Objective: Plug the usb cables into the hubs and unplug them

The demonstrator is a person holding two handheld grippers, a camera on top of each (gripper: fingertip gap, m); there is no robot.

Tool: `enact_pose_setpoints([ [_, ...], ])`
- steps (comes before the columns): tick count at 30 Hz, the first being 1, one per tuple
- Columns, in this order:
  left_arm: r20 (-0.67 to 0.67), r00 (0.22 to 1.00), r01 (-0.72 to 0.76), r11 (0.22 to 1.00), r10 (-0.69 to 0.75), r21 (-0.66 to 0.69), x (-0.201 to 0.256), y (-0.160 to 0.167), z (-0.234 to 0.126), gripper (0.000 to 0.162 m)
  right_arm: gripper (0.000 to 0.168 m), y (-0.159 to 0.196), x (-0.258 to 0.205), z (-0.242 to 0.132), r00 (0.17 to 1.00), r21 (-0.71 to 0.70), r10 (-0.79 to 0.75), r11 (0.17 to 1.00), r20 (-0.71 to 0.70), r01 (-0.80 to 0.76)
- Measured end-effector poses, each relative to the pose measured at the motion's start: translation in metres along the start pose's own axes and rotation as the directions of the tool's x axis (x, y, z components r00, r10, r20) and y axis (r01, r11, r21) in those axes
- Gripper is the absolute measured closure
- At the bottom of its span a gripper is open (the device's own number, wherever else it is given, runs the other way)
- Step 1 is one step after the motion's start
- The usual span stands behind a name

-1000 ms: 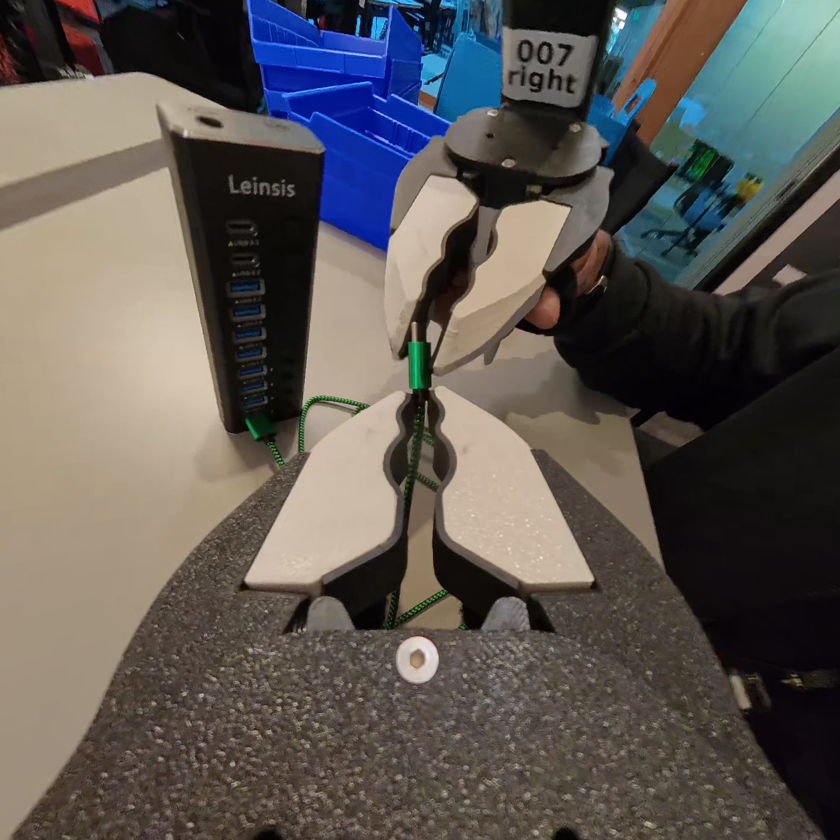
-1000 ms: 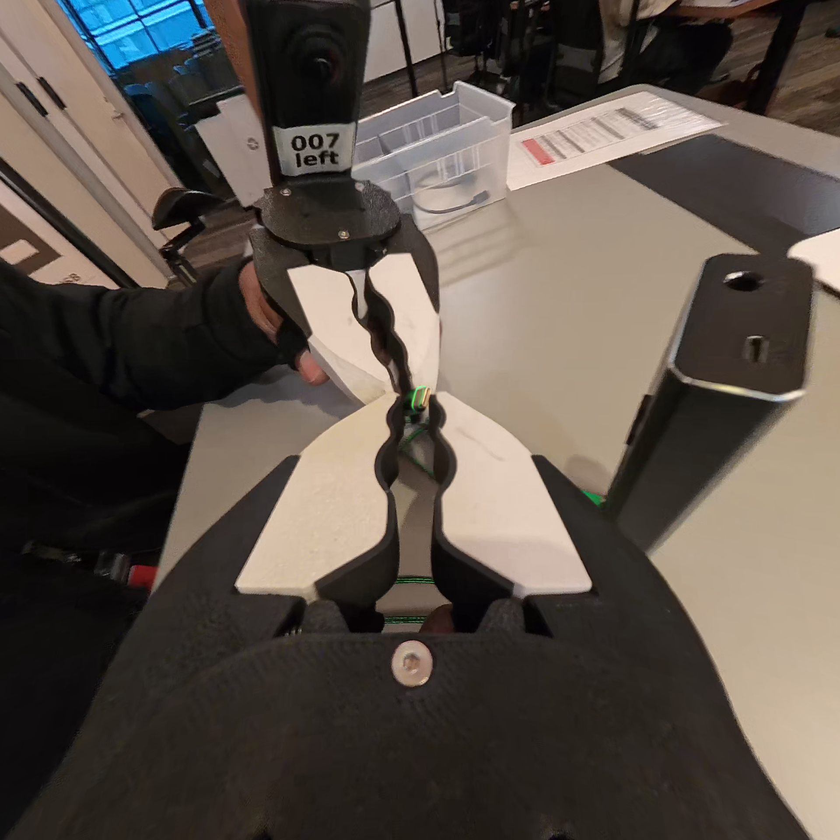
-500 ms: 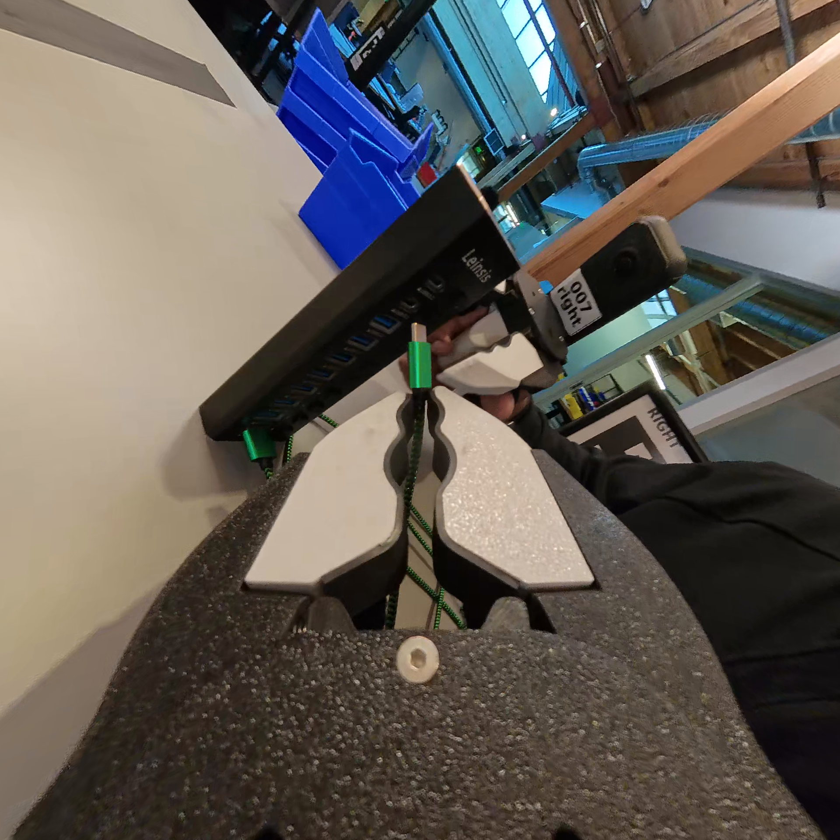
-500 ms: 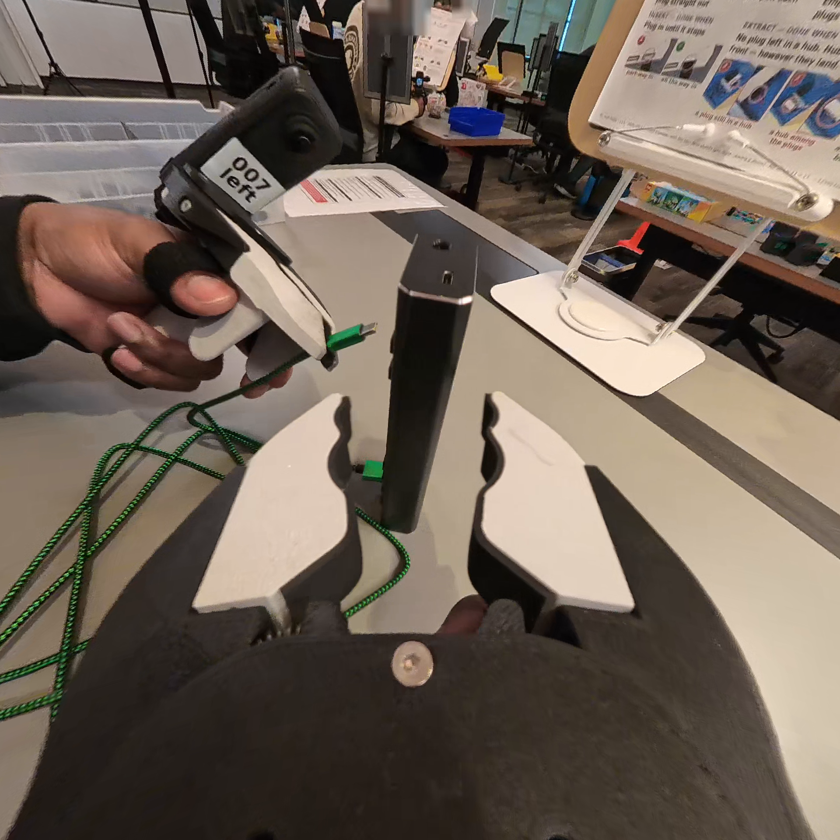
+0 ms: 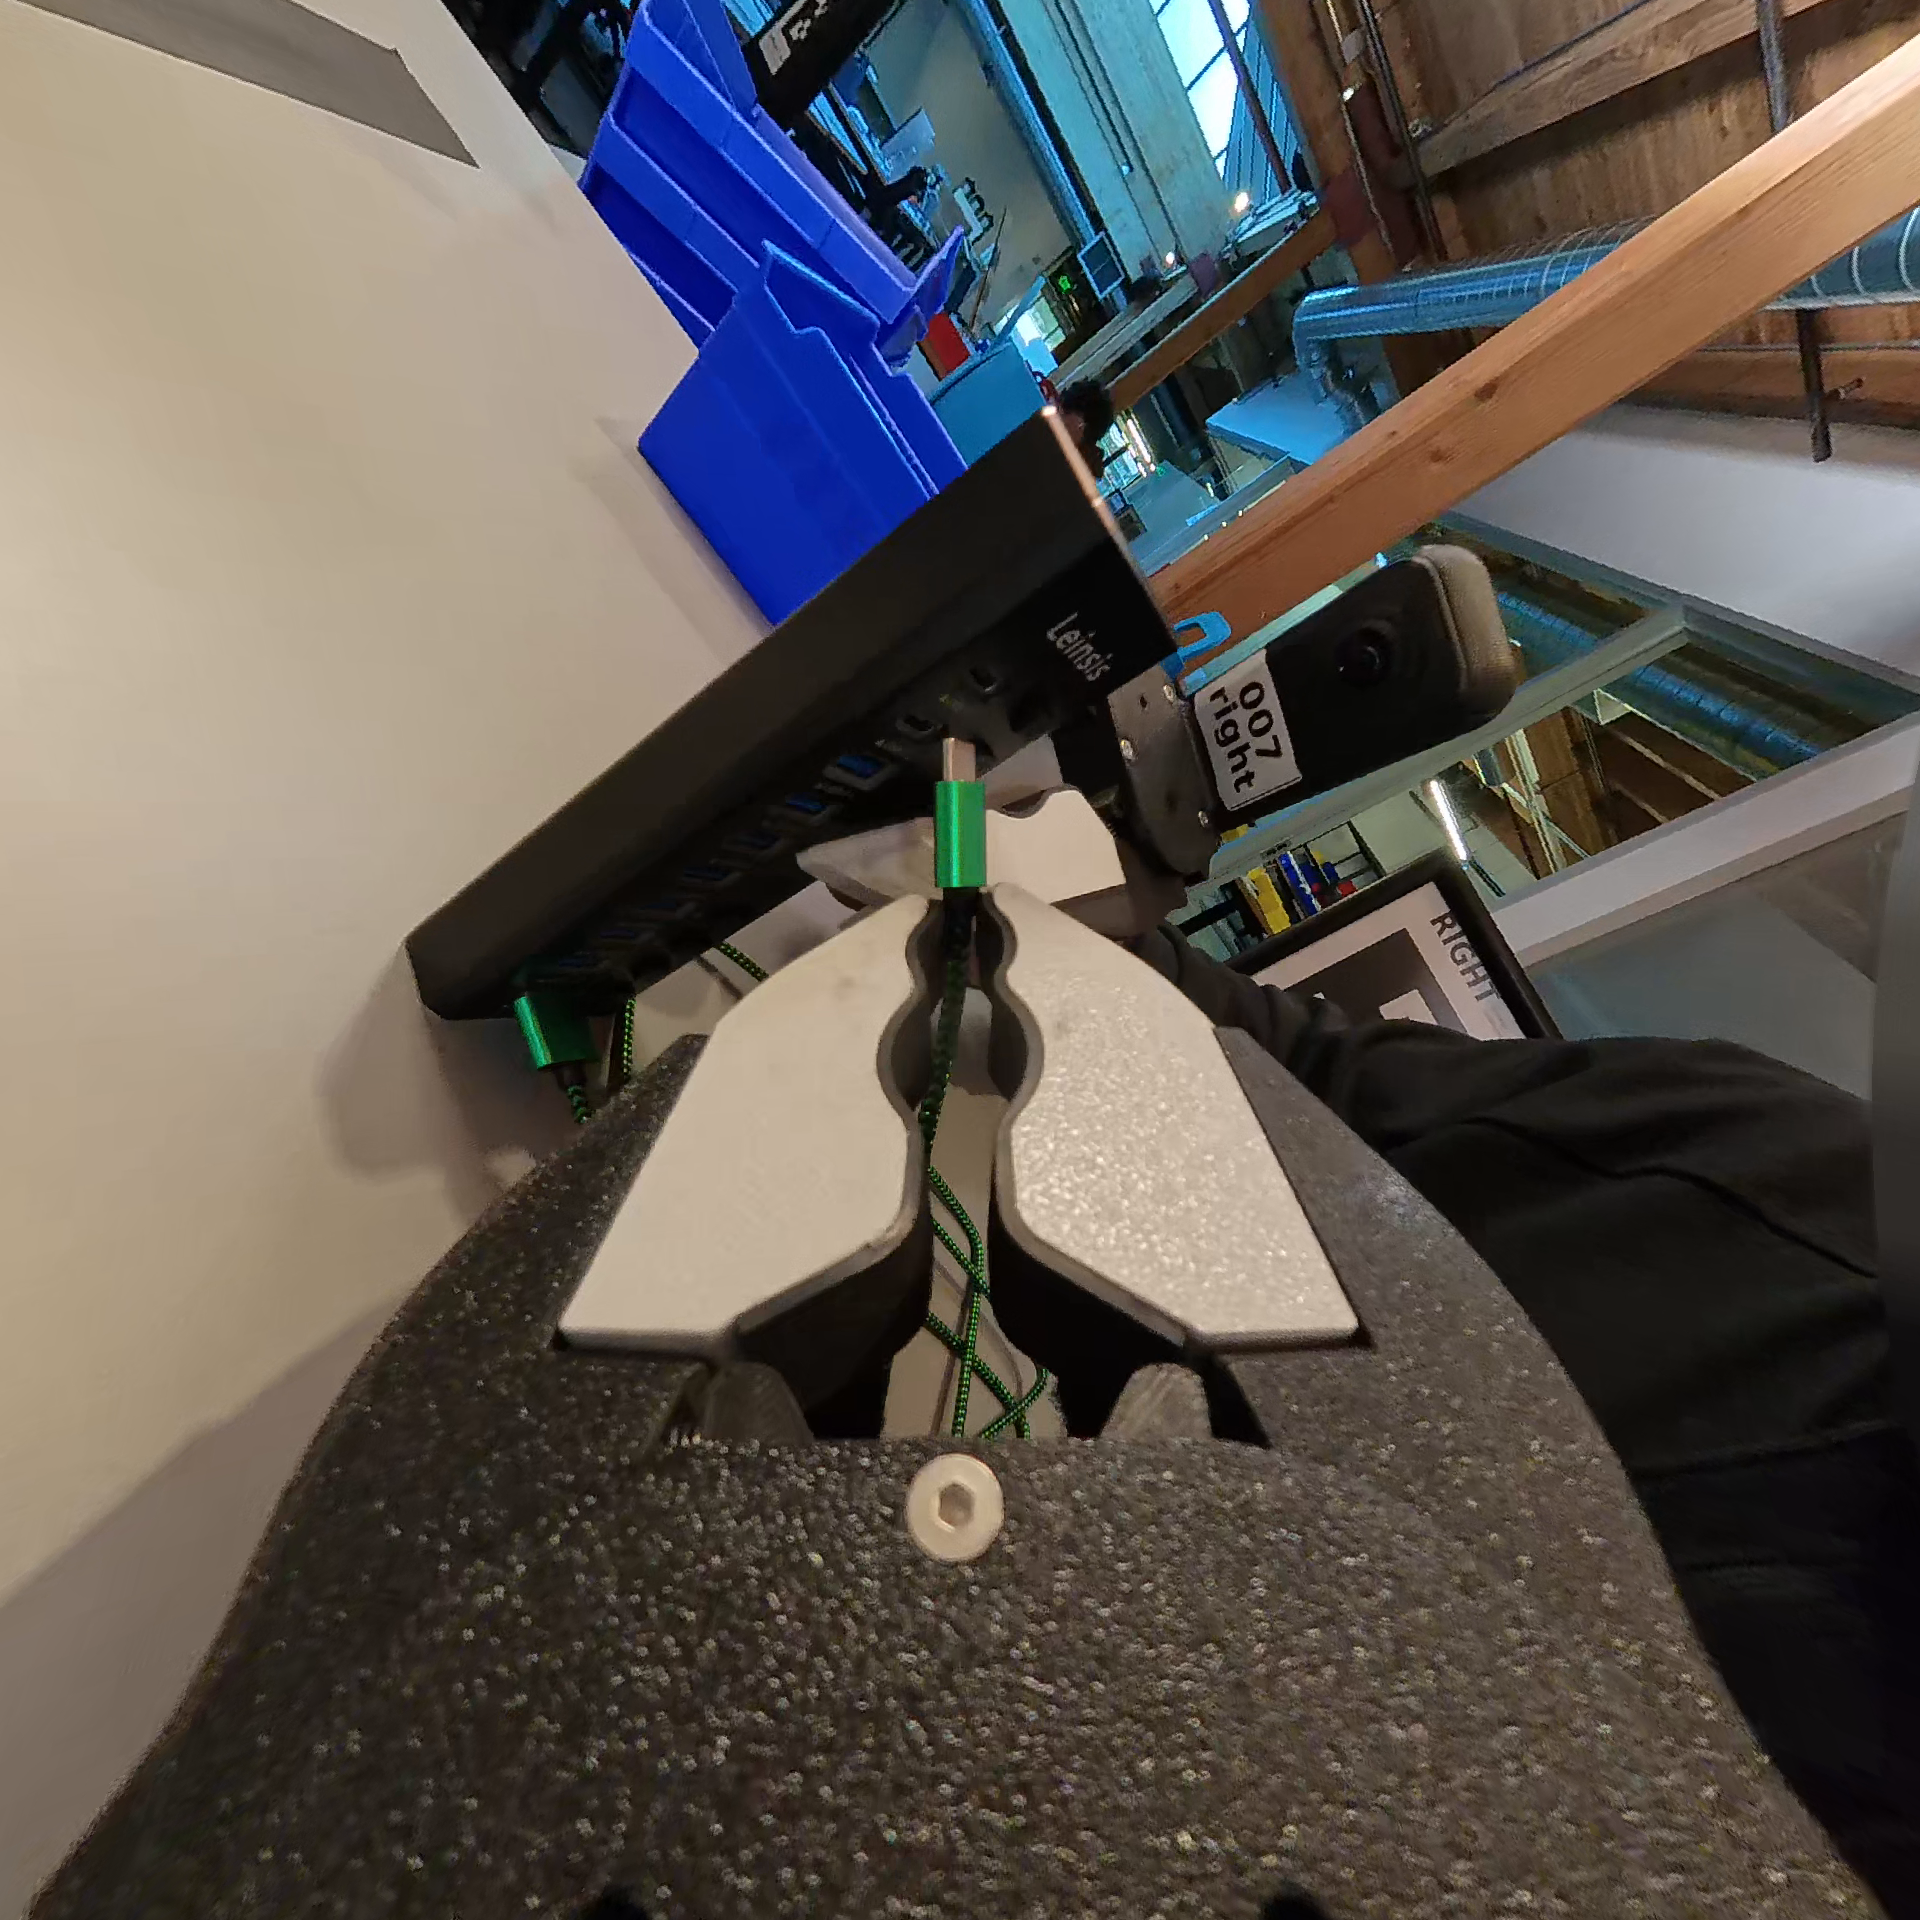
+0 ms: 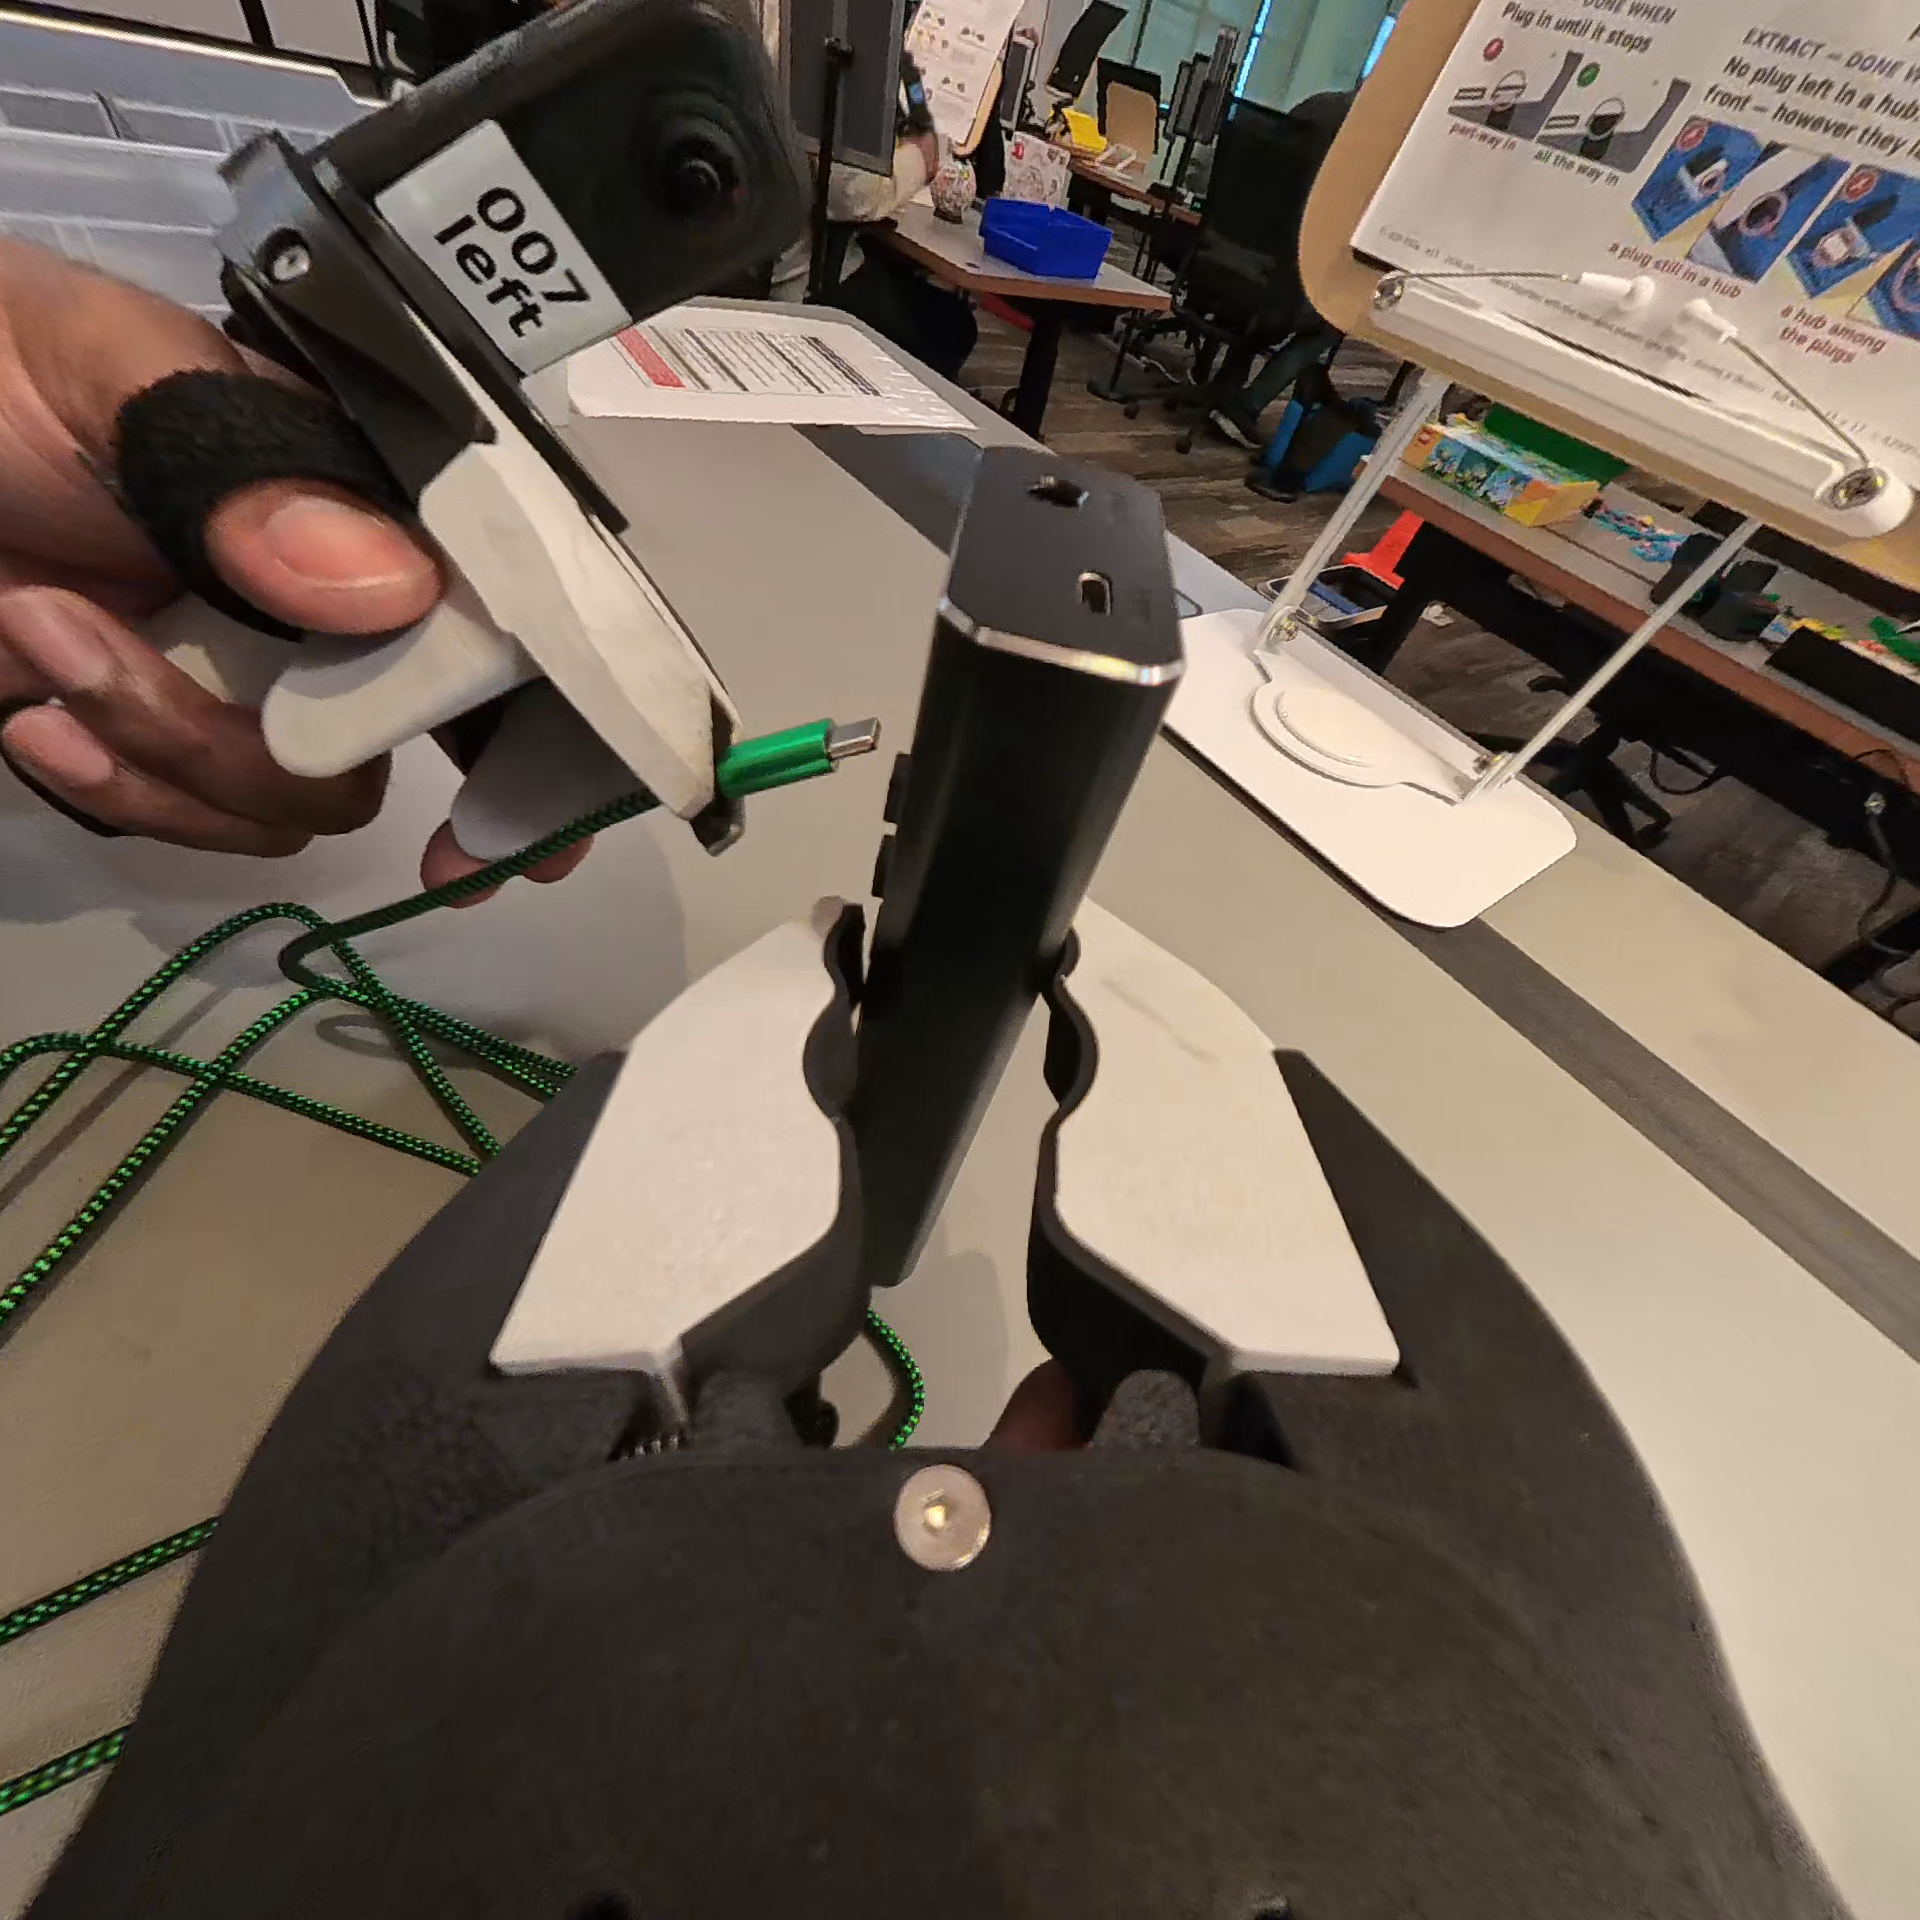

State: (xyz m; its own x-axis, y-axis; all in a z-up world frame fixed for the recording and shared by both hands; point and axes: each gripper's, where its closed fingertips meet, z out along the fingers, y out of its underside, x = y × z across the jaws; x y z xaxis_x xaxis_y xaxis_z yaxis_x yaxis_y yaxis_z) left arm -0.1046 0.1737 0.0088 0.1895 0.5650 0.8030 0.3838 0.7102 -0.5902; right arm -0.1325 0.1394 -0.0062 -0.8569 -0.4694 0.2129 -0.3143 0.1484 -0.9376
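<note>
Plug [image 6: 795, 755] tip just short of hub [image 6: 1013, 831] edge — a sliver apart.

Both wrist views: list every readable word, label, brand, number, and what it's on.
I don't quote writing. These things bear it:
White print: on the black hub.
Left sticker: white, above the left gripper.
Right sticker: white, above the right gripper.
Printed sheet: on the table.
Picture board: on a stand.
Framed sign: in the background.
</note>
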Motion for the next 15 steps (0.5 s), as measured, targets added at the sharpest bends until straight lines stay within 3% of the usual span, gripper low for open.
enact_pose_setpoints([
  [15, 0.043, 0.999, 0.001, 0.993, 0.004, -0.119, -0.0015, 0.0071, 0.0009, 0.158, 0.14, -0.0068, -0.0045, -0.004, 0.99, -0.01, -0.134, 0.991, -0.033, 0.134],
])
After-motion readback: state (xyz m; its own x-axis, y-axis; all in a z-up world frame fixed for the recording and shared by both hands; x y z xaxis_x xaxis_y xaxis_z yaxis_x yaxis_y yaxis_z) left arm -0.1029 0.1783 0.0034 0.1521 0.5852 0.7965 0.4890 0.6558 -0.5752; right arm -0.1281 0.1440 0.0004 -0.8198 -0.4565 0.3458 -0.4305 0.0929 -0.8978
